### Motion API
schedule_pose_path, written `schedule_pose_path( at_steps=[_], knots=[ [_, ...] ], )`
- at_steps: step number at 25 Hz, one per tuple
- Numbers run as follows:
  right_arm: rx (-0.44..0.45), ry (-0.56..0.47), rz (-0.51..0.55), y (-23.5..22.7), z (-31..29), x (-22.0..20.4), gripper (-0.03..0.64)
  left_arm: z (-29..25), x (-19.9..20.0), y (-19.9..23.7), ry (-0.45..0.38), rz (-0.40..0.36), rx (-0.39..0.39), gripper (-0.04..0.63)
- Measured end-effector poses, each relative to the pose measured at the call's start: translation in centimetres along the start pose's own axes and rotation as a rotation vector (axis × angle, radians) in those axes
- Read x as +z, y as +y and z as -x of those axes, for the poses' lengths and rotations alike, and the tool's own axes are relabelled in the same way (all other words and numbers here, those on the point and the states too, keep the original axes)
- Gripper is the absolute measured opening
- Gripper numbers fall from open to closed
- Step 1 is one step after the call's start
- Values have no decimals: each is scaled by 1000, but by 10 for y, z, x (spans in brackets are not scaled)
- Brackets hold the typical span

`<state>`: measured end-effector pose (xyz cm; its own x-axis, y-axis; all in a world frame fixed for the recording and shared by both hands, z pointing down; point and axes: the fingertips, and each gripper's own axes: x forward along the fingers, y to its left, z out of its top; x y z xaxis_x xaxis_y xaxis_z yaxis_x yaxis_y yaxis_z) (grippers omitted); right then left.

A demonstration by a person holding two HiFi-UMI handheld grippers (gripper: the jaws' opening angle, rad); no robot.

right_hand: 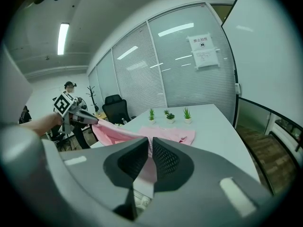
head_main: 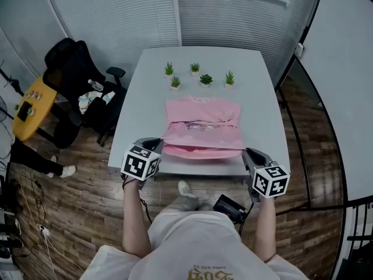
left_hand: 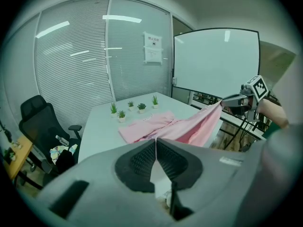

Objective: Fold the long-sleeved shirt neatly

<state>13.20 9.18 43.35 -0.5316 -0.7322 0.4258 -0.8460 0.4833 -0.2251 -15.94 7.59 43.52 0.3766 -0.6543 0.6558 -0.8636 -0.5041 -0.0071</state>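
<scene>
A pink long-sleeved shirt (head_main: 203, 124) lies partly folded in the middle of the white table (head_main: 145, 98), its collar toward the far side. Its near edge is lifted off the table and stretched between the two grippers. My left gripper (head_main: 158, 146) is shut on the near left corner; in the left gripper view the cloth (left_hand: 184, 126) runs from its closed jaws (left_hand: 155, 148) across to the right gripper (left_hand: 236, 100). My right gripper (head_main: 247, 152) is shut on the near right corner, with pink cloth (right_hand: 165, 134) pinched between its jaws (right_hand: 150, 150), and the left gripper (right_hand: 83, 118) shows beyond it.
Several small potted plants (head_main: 199, 74) stand in a row on the far part of the table. A black office chair (head_main: 76, 86) and a yellow side table (head_main: 32, 107) are to the left. A whiteboard (left_hand: 215, 63) stands at the right, and blinds cover the glass wall behind.
</scene>
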Motion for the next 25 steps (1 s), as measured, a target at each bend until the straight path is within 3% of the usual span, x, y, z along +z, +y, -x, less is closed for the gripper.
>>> schedule_pose_path(
  at_steps=[14, 25],
  knots=[
    [-11, 16, -2, -16, -17, 10, 40, -21, 11, 9, 17, 5, -16, 11],
    [-33, 44, -24, -47, -66, 21, 40, -70, 27, 40, 58, 25, -37, 11]
  ],
)
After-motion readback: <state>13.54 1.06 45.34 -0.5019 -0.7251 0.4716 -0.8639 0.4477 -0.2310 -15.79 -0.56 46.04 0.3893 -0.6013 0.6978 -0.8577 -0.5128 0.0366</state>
